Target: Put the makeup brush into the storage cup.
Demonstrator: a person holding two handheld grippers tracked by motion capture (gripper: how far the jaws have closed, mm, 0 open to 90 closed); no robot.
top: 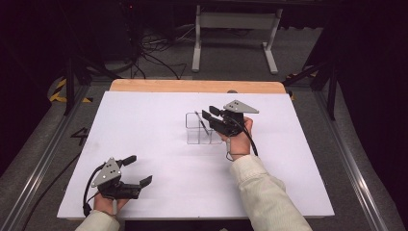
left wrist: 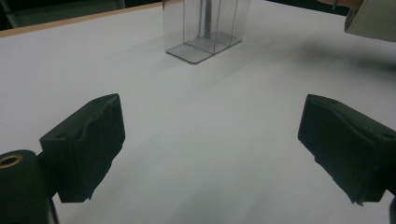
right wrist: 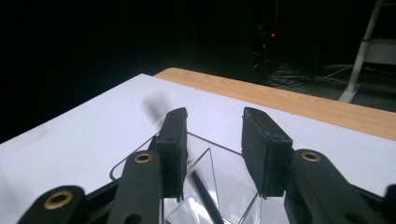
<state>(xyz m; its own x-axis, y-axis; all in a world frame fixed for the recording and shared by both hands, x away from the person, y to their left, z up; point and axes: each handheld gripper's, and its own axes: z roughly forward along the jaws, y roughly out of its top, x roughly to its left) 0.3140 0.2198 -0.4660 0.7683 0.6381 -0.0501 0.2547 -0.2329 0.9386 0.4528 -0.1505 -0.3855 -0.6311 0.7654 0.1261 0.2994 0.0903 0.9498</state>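
1. We see one dark pen (top: 202, 122) standing in a clear plastic organizer (top: 195, 136) near the middle of the white tabletop (top: 144, 125). In the high view its long axis leans, the upper end tipped toward the far left and the lower end down inside the organizer.
2. In the right gripper view the pen (right wrist: 205, 198) is blurred, and its lower end is cut off by the frame edge. Which compartment it sits in we cannot tell.
3. We count two tongs and two hands. The right tongs (top: 208, 114) hover just above the organizer, jaws parted with nothing between them; in their own view the organizer (right wrist: 219, 163) lies directly beneath the jaws.
4. The left tongs (top: 138, 171) rest low near the front left corner, well apart from the organizer, jaws spread wide and empty.
5. In the left gripper view the organizer (left wrist: 187, 37) is cut off at the top edge.
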